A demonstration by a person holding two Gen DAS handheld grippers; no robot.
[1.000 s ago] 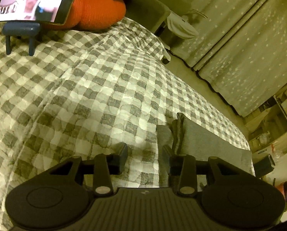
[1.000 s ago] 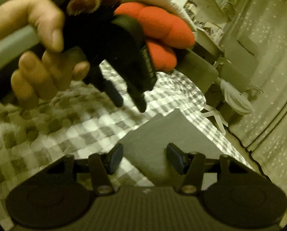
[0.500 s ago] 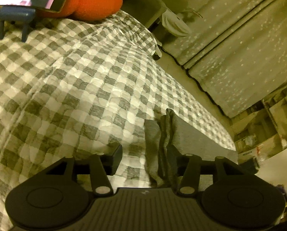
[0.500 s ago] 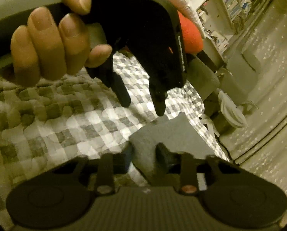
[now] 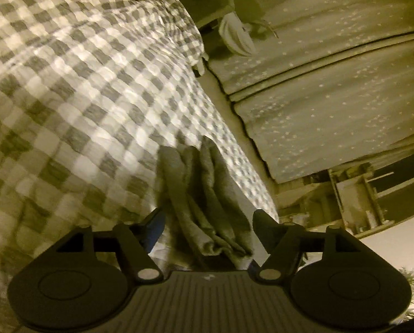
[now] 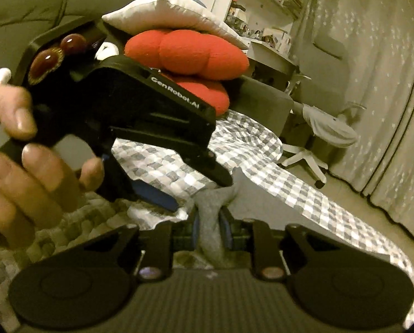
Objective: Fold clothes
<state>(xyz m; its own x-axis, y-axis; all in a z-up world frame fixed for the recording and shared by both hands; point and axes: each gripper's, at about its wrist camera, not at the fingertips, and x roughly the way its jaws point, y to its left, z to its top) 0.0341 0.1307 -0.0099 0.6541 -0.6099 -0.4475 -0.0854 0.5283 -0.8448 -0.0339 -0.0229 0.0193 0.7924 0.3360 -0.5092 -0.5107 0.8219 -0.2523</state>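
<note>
Two claws over a checked bed (image 5: 76,105), right claw (image 6: 211,231) closing, pinched on a bunched bit of grey cloth (image 6: 211,219), left claw (image 5: 207,222) opening wide, cloth folds between its fingers, not squeezed, red cushion (image 6: 190,55) behind

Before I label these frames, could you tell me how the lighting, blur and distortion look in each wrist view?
Left wrist view: dim yellow cast, motion-smeared checked bedspread, fisheye-bent curtains, grey garment soft. Right wrist view: same warm tint, sharper; the hand looms large, glare on two red lenses.
</note>
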